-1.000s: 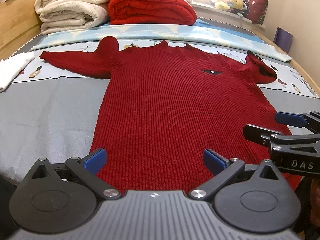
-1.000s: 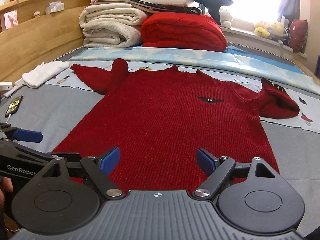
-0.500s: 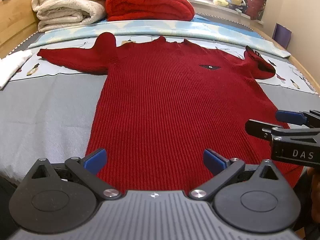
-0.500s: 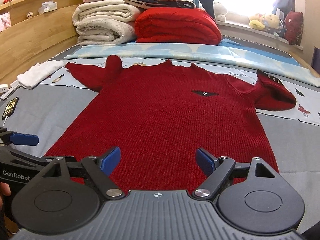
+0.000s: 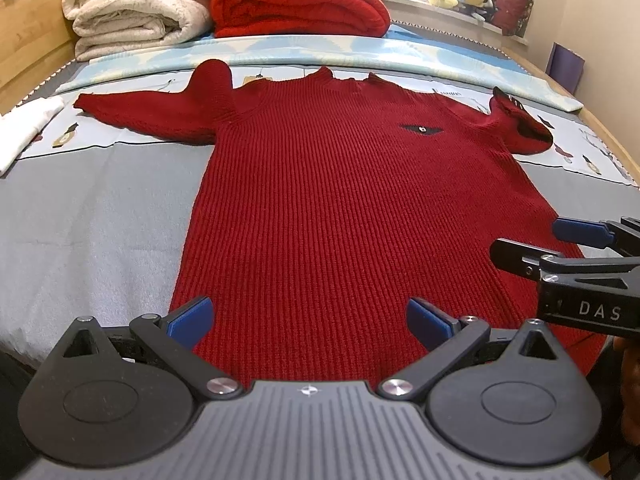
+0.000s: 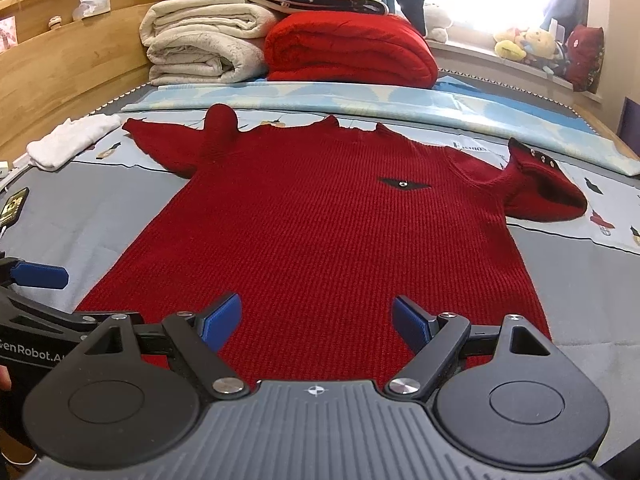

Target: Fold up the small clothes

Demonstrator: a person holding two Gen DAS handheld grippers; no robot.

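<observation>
A red knitted sweater [image 5: 352,200] lies flat on the bed, hem toward me, also in the right wrist view [image 6: 328,232]. Its left sleeve [image 5: 148,116] lies stretched out to the left. Its right sleeve [image 5: 524,128] is bunched near the shoulder. My left gripper [image 5: 308,320] is open and empty over the hem's left part. My right gripper [image 6: 316,320] is open and empty over the hem's right part. Each gripper shows at the edge of the other's view: the right one [image 5: 576,248], the left one [image 6: 36,280].
Folded cream blankets [image 6: 204,48] and a red blanket [image 6: 348,52] are stacked at the head of the bed. A white cloth [image 6: 72,144] and a phone [image 6: 12,204] lie at the left. A wooden headboard [image 6: 72,64] runs along the left. Plush toys [image 6: 532,44] sit on the windowsill.
Both grippers have tilted and moved slightly down toward the hem, so the sweater sits larger in view. Both stay open.
</observation>
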